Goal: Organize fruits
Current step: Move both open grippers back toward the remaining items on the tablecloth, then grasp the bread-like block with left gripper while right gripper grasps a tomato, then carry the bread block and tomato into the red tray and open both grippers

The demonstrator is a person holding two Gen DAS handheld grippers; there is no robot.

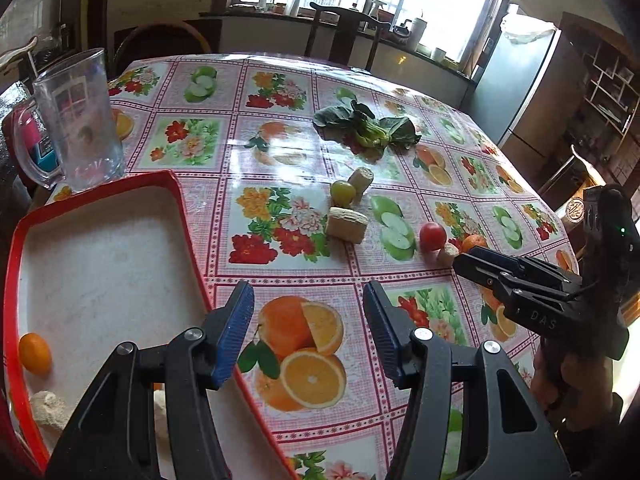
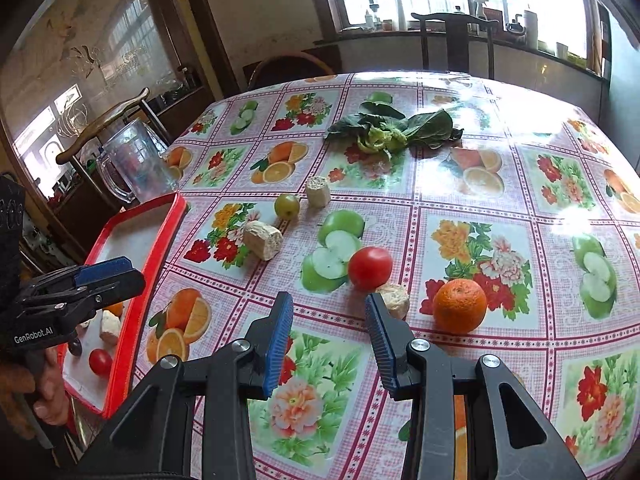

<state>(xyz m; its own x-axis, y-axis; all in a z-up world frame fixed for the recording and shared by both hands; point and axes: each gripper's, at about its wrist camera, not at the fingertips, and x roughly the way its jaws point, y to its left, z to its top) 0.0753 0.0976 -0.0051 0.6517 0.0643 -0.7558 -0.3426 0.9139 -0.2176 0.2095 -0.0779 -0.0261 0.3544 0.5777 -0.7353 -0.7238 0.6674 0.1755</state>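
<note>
Red-rimmed tray sits at the worktop's left edge and holds a small orange and a small tomato (among other pieces). The left tool hangs over the tray's rim, pads spread, nothing between them. The right tool is likewise spread and empty, just short of a red tomato, corn piece and orange on the worktop.
</note>
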